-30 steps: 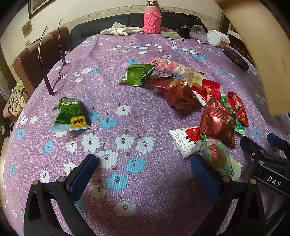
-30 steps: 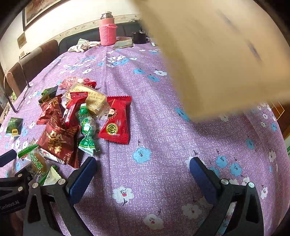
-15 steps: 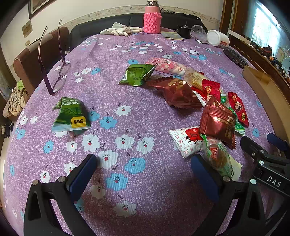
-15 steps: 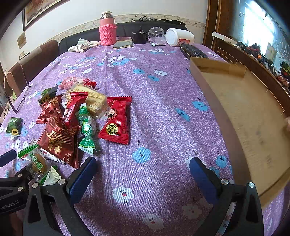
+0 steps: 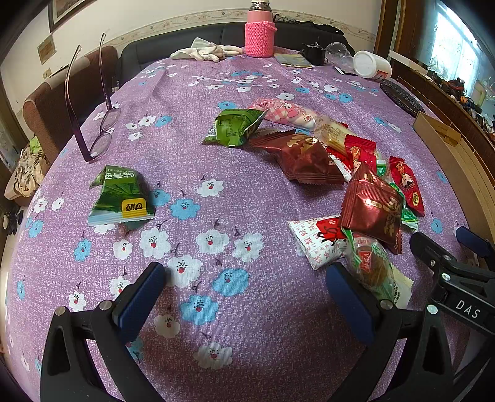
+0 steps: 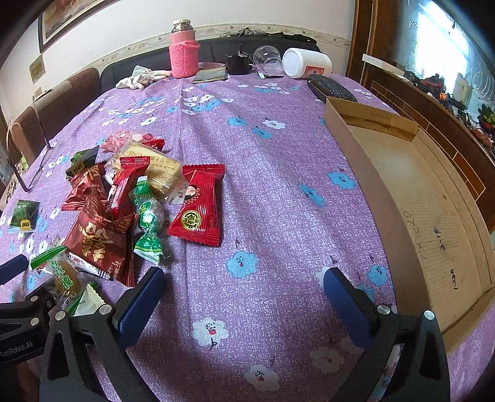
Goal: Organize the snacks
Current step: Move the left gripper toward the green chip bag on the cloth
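A pile of wrapped snacks point(image 5: 355, 173) lies on the purple flowered tablecloth point(image 5: 216, 154), also in the right wrist view point(image 6: 130, 201). A green packet point(image 5: 120, 194) lies apart at the left, and another green packet point(image 5: 235, 126) sits at the pile's far edge. A shallow cardboard box point(image 6: 411, 191) rests at the table's right edge, empty; it also shows in the left wrist view point(image 5: 451, 154). My left gripper point(image 5: 244, 290) is open and empty above the cloth. My right gripper point(image 6: 244, 293) is open and empty between the pile and the box.
Glasses point(image 5: 99, 130) stand at the left. A pink bottle point(image 5: 259, 29), a white cloth point(image 5: 207, 52), a white jar point(image 6: 306, 63), a clear cup point(image 6: 267, 58) and a dark case point(image 6: 332, 88) sit at the far end. Chairs point(image 5: 46, 105) stand at the left.
The cardboard box came down from in front of the cameras and now lies flat at the table's right edge. Both grippers stayed where they were.
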The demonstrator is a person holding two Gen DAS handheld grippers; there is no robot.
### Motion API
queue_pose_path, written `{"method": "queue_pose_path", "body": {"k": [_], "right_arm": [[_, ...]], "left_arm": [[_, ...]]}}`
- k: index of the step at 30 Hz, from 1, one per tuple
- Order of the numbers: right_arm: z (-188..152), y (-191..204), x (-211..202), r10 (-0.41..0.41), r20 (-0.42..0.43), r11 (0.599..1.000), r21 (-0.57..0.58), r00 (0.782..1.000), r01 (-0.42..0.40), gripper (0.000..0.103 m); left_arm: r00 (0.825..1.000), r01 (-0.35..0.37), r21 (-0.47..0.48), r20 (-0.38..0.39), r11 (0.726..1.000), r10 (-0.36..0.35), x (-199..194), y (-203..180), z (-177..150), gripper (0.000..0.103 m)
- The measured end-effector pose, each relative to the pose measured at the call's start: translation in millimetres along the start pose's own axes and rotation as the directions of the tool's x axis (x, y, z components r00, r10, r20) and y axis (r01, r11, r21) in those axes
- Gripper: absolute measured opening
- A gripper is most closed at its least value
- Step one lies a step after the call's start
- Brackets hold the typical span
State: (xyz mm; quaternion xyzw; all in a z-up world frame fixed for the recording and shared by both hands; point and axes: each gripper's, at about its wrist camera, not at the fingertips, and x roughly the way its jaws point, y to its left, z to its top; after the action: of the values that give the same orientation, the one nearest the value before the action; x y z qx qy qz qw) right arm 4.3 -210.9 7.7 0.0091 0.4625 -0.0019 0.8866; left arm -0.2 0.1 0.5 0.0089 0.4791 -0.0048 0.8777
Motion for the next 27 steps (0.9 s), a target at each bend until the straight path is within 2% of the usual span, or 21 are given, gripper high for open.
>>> {"method": "queue_pose_path", "body": {"k": [20, 27], "right_arm": [[-0.1, 0.4, 0.3, 0.001, -0.003, 1.000, -0.006, 1.000, -0.001, 0.102], [-1.6, -3.5, -4.2, 0.057, -0.008, 0.998, -0.030, 0.998, -0.057, 0.102]], "left_arm": [[1.000, 0.000, 0.000, 0.000, 1.000, 0.000, 0.1, 0.0, 0.0, 0.103], [1.000, 0.000, 0.000, 0.000, 1.000, 0.000, 0.0, 0.0, 0.1, 0.103]]}}
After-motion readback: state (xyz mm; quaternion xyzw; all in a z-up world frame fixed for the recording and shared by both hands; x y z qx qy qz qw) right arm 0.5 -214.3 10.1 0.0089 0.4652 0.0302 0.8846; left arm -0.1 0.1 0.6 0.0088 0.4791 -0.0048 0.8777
